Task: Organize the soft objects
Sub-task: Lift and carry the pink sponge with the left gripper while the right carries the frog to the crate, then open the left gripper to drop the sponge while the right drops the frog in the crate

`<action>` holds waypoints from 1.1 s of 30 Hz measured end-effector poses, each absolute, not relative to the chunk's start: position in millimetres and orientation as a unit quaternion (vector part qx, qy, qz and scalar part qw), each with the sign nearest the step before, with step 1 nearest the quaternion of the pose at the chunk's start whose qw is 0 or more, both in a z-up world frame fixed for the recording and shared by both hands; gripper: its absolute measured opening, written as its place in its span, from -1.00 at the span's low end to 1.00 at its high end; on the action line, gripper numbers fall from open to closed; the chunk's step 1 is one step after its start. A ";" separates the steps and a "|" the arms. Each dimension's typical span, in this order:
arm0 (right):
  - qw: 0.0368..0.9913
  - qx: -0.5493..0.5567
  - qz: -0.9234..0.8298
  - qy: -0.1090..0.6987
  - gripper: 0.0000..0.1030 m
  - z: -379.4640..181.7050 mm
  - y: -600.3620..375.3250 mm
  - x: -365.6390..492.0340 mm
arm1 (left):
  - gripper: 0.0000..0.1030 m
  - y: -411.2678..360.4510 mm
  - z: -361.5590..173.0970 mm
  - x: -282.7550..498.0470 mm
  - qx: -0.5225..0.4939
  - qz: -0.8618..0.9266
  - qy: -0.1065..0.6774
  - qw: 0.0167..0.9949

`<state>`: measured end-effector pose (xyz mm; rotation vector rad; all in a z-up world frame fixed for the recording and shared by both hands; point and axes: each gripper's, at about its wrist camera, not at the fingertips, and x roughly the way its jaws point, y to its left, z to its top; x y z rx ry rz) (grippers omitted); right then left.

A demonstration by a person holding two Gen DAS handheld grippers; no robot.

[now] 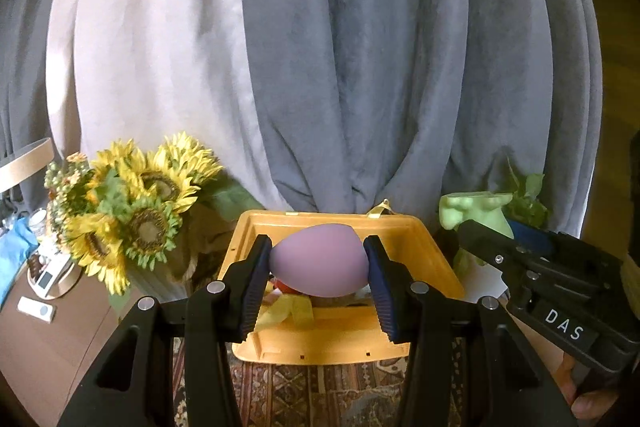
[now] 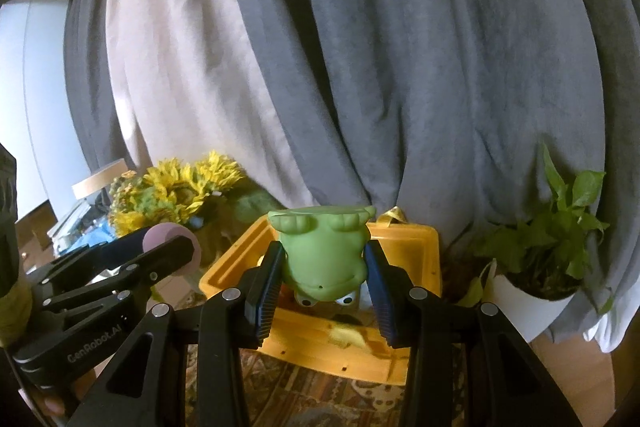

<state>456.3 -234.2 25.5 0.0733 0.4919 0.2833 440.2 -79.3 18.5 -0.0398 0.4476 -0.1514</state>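
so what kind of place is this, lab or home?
Probably a home room: long grey and cream curtains, a bunch of yellow artificial sunflowers, a leafy potted plant in a white pot, and a patterned rug under the yellow plastic box.

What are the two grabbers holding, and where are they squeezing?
The left gripper squeezes a purple egg at its two ends. The right gripper pinches an upside-down green frog by its sides.

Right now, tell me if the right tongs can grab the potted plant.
Probably not yet. The right tongs are shut on the green frog toy, so nothing else fits. The potted plant stands unobstructed to the right of the yellow box.
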 end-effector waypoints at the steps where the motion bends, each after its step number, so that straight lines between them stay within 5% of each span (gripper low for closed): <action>1: 0.959 0.038 0.139 0.245 -0.19 24.5 -235.1 460.3 | -0.09 -80.2 17.6 446.0 -0.017 -0.075 0.224 0.971; 33: 0.875 0.062 0.135 0.461 -0.19 -82.2 -249.5 593.0 | -0.07 -108.5 -65.5 582.1 0.024 -0.119 0.407 0.905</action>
